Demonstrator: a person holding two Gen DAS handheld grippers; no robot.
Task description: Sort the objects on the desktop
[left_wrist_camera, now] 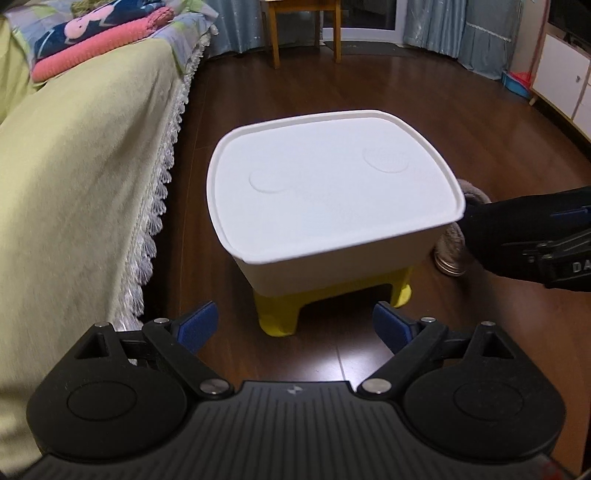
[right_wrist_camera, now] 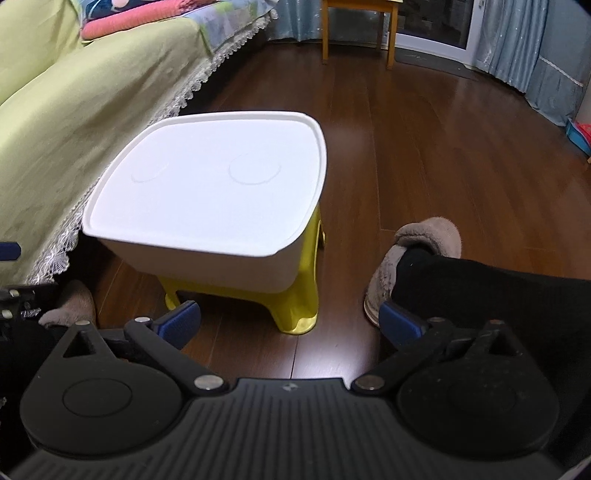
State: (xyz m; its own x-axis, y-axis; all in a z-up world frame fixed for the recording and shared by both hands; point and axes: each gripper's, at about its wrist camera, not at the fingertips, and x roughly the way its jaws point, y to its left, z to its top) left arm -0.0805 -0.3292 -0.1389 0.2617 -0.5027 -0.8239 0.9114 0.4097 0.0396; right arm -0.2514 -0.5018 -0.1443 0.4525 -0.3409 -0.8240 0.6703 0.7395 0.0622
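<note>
A white storage box with its lid [left_wrist_camera: 332, 184] closed rests on a small yellow stool [left_wrist_camera: 280, 321] on the wooden floor. The same lidded box [right_wrist_camera: 210, 188] and stool [right_wrist_camera: 299, 310] fill the middle of the right wrist view. My left gripper [left_wrist_camera: 295, 328] hovers in front of the box, open, with nothing between its blue pads. My right gripper [right_wrist_camera: 291, 325] is also open and empty, lower right of the box. The right gripper's body [left_wrist_camera: 561, 258] shows at the right edge of the left wrist view. No loose desktop objects show on the lid.
A sofa with a green cover and lace fringe [left_wrist_camera: 81, 184] runs along the left, with folded blankets [left_wrist_camera: 96, 40] on it. A person's leg in black and a grey fluffy slipper [right_wrist_camera: 424, 240] stand right of the box. A wooden chair [left_wrist_camera: 306, 26] stands at the back.
</note>
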